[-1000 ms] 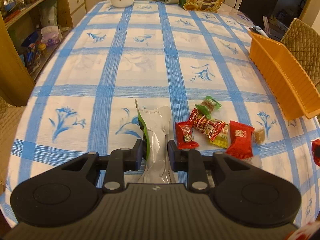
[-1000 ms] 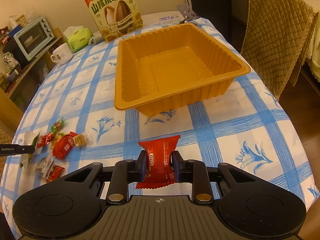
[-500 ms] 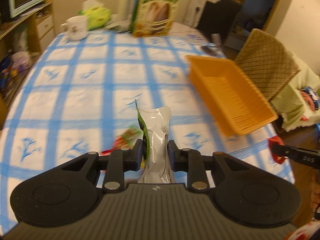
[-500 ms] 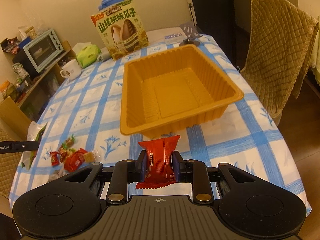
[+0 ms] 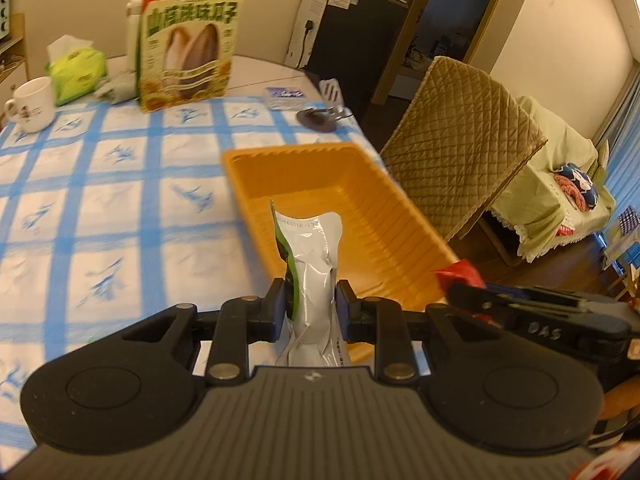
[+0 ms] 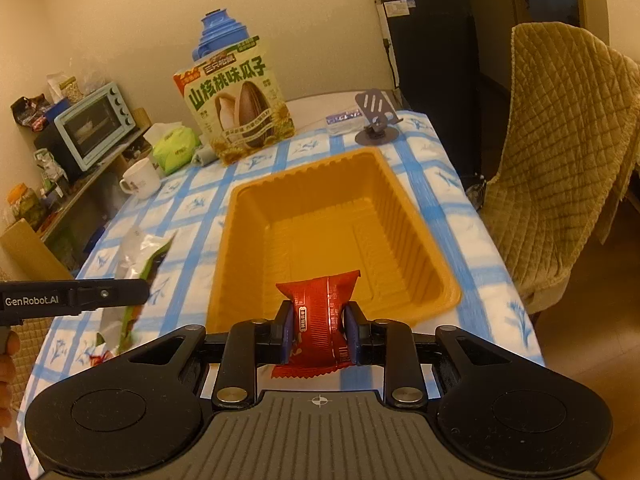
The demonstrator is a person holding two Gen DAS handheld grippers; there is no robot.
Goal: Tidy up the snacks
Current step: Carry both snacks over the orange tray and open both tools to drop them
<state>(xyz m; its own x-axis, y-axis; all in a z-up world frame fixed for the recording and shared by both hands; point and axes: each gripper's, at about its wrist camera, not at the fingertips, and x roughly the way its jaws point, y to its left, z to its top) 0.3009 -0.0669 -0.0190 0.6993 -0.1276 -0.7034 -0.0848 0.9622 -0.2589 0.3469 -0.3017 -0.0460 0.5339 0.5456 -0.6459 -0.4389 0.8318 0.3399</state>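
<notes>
My left gripper [image 5: 310,304] is shut on a silver and green snack pouch [image 5: 314,256], held above the table at the near left edge of the orange tray [image 5: 384,216]. My right gripper [image 6: 316,330] is shut on a red snack packet [image 6: 320,312], held over the near rim of the same tray [image 6: 228,256], whose inside shows no snacks. The right gripper and its red packet [image 5: 460,274] show at the right in the left wrist view. The left gripper and its pouch [image 6: 138,258] show at the left in the right wrist view.
A sunflower-seed box [image 6: 238,106], green tissue pack [image 6: 174,148], white mug [image 6: 140,180] and phone stand [image 6: 376,120] sit at the table's far end. A padded chair [image 6: 560,168] stands right of the table. A shelf with a toaster oven [image 6: 90,126] is at the left.
Both grippers rose and moved toward the tray with their snacks. The left gripper swung right from the candy pile to the tray's edge; the right gripper came over the near rim.
</notes>
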